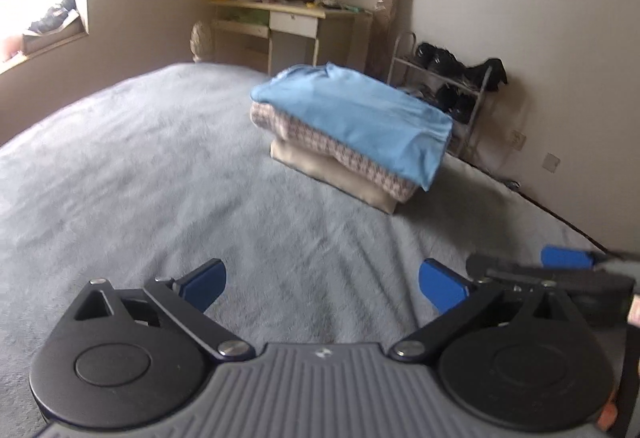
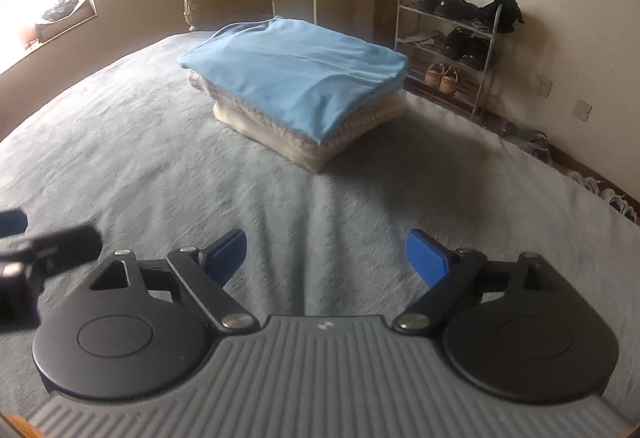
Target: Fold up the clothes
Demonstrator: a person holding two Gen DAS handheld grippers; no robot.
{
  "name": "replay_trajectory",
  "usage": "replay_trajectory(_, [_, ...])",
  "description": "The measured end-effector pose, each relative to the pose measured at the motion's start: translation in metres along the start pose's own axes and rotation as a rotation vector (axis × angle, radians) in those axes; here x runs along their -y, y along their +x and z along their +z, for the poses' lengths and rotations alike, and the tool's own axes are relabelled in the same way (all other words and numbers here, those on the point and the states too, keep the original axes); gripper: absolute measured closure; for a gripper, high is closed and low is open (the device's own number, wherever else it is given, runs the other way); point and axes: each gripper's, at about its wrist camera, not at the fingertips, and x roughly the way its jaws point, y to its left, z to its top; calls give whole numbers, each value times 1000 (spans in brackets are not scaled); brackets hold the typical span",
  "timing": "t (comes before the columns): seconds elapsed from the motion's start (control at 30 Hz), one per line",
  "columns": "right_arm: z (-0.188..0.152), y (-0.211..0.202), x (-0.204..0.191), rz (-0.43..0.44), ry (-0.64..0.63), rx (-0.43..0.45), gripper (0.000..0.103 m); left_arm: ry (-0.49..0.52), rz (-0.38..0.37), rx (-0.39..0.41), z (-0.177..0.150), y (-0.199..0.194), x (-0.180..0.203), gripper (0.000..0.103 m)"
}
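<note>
My left gripper (image 1: 322, 286): jaws spread wide, nothing between. My right gripper (image 2: 326, 258): also released, empty. Stack of folded clothes with light blue cotton shirt on top (image 2: 296, 70) lies ahead on grey blanket-covered bed (image 2: 120, 142), well apart, long axis slanting away rightward. Right gripper looks nearer, I judge.

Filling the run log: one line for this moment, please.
left tongs open, empty | right tongs open, empty | blue garment folded atop stack | bed

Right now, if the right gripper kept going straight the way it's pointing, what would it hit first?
Most likely the grey bedspread: the open right gripper tilts down at bare cover, with the folded pile under the blue garment farther along. Depth is hard to judge.
</note>
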Motion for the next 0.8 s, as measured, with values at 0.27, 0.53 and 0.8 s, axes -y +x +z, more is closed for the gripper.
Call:
replay_trajectory(0.27, [-7,-25,5,-98,-10,57,1,22,95,0,-4,-11,21,0])
replay_trajectory(0.53, [-10,-38,10,-139,-31,94,1,-3,109,-39,-11,-11,29,0])
replay_trajectory(0.8, [-12,-38,14,-121,-19,86,1,-59,115,-48,-13,-15,29,1])
